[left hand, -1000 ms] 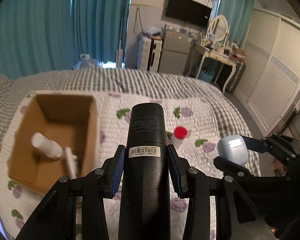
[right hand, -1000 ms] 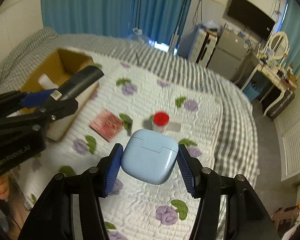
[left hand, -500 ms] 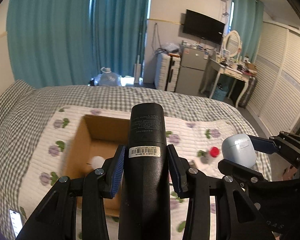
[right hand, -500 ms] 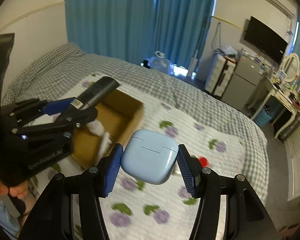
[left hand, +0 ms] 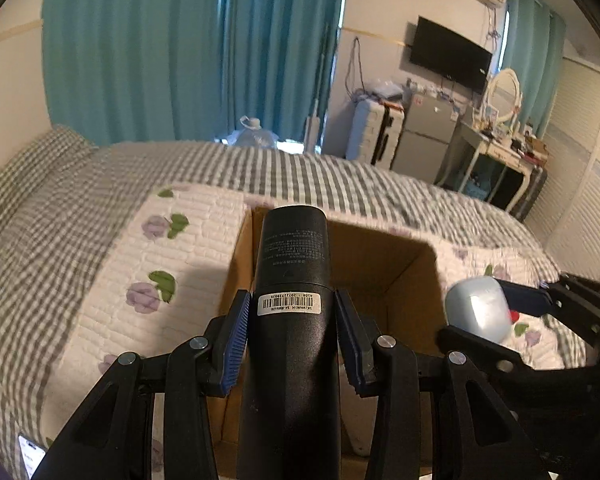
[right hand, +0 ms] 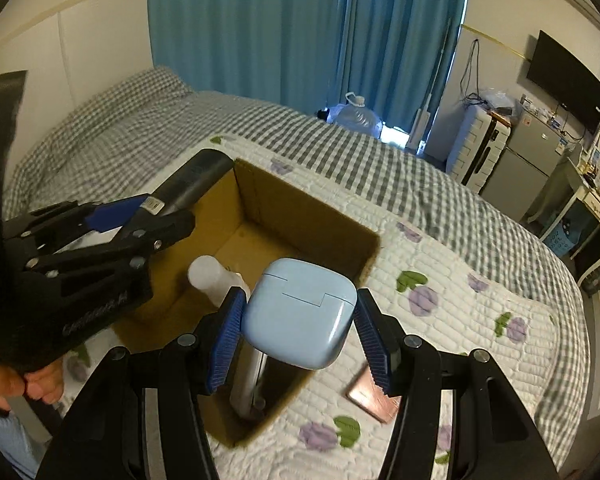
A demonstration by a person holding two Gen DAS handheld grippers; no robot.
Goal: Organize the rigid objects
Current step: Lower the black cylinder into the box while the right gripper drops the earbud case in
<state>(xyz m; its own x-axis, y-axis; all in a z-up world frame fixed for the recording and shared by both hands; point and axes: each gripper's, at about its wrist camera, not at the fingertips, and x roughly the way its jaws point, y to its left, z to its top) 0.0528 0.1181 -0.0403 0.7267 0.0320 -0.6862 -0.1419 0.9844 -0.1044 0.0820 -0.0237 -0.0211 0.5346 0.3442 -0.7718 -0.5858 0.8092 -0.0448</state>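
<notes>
My left gripper (left hand: pixel 292 340) is shut on a black cylindrical bottle (left hand: pixel 292 280) with a barcode label, held over the open cardboard box (left hand: pixel 412 276). It also shows in the right wrist view (right hand: pixel 140 212) above the box's left wall. My right gripper (right hand: pixel 300 328) is shut on a light blue earbud case (right hand: pixel 300 316), held above the box's (right hand: pixel 312 220) near right corner. Inside the box lie a white bottle (right hand: pixel 210 276) and a pale flat item (right hand: pixel 248 376), partly hidden by the case.
The box sits on a white quilt with purple flowers (right hand: pixel 440 280) over a grey checked bed (left hand: pixel 52 208). A reddish card packet (right hand: pixel 374 398) lies on the quilt right of the box. A phone (left hand: pixel 30 454) lies at the quilt's lower left edge.
Both grippers have moved left over the bed with their objects and now hang over the cardboard box. The red-capped item has almost left view.
</notes>
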